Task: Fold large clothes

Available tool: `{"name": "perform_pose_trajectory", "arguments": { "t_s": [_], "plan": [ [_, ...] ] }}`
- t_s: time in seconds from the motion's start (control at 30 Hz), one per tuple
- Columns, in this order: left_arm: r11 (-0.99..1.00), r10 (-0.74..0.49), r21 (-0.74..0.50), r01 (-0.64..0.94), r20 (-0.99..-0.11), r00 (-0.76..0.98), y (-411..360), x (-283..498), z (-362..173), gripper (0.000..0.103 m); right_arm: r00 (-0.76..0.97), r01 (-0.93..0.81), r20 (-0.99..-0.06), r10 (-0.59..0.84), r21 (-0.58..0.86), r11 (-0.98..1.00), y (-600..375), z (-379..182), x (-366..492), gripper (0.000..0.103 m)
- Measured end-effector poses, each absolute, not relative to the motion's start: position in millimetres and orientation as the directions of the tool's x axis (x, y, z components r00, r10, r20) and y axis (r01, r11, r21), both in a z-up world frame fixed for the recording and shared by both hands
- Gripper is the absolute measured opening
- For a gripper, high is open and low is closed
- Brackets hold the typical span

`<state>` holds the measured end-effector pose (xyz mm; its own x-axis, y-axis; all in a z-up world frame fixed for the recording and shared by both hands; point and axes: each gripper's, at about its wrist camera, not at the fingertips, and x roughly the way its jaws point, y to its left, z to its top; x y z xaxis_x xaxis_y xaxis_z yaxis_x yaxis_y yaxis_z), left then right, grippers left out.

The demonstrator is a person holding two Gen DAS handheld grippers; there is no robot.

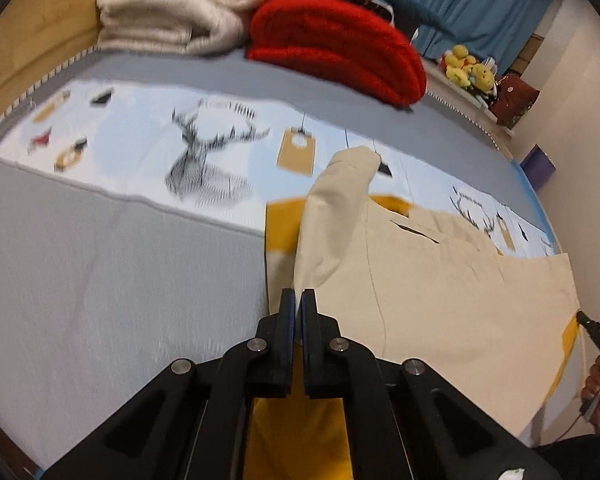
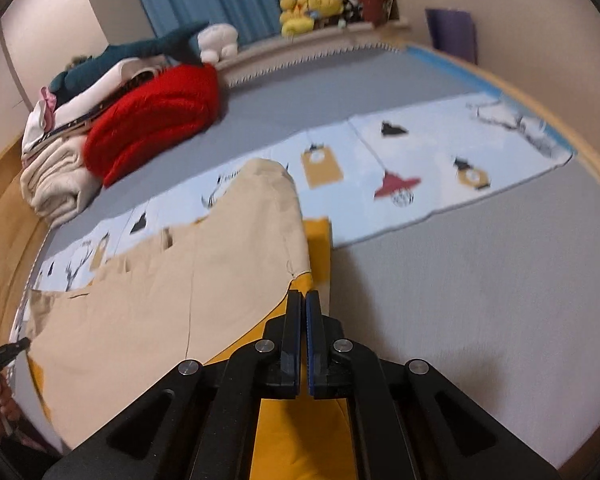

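A large beige garment with a yellow lining (image 1: 440,288) lies spread over the grey bed, its beige outer side up. My left gripper (image 1: 298,296) is shut on its edge, and the cloth rises from the fingertips toward a raised fold (image 1: 352,168). My right gripper (image 2: 303,298) is shut on the garment (image 2: 160,300) at a corner where beige meets yellow. The right gripper also shows at the right edge of the left wrist view (image 1: 592,326), and the left gripper at the left edge of the right wrist view (image 2: 4,354).
A printed light-blue sheet with deer figures (image 1: 204,152) runs across the grey bed (image 1: 100,280). Folded cream blankets (image 1: 172,8) and a red blanket (image 1: 336,44) are stacked at the head. Yellow plush toys (image 2: 308,6) sit on a ledge by blue curtains.
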<state>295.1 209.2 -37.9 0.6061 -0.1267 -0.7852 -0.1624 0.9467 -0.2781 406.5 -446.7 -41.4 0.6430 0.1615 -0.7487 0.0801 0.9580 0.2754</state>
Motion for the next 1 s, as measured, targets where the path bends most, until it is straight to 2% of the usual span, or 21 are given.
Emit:
{"name": "perform_pose_trajectory", "arguments": {
  "t_s": [0.2,0.33,0.4,0.53,0.7,0.93,1.0],
  "plan": [
    [0.956,-0.069,-0.222,-0.194,-0.809,0.584,210,329,-49,0.002,0.625,0.119,-0.771,0.123,0.25,0.961,-440,-53,431,0.002],
    [0.958,-0.063,-0.167,-0.233,-0.916,0.396,212,357,-98,0.002,0.511,0.16,-0.857,0.062,0.165,0.973,-438,-86,453,0.002],
    [0.952,-0.073,-0.19,-0.239,-0.901,0.427,215,362,-96,0.001,0.46,0.171,-0.886,0.06,0.155,0.973,-438,-101,461,0.002],
    [0.957,-0.05,-0.197,-0.214,-0.836,0.547,213,369,-74,0.001,0.538,0.153,-0.842,0.043,0.148,0.977,-433,-87,468,0.001],
    [0.95,-0.015,-0.191,-0.248,-0.82,0.573,214,388,-74,0.001,0.63,0.169,-0.776,0.009,0.148,0.974,-426,-70,477,0.001],
    [0.936,0.062,-0.125,-0.329,-0.862,0.503,229,411,-104,0.0,0.585,0.185,-0.81,-0.022,0.107,0.977,-419,-96,512,0.001],
    [0.922,0.031,-0.157,-0.354,-0.882,0.471,239,414,-118,0.0,0.557,0.197,-0.83,-0.039,0.086,0.977,-419,-108,520,0.001]
  ]
}}
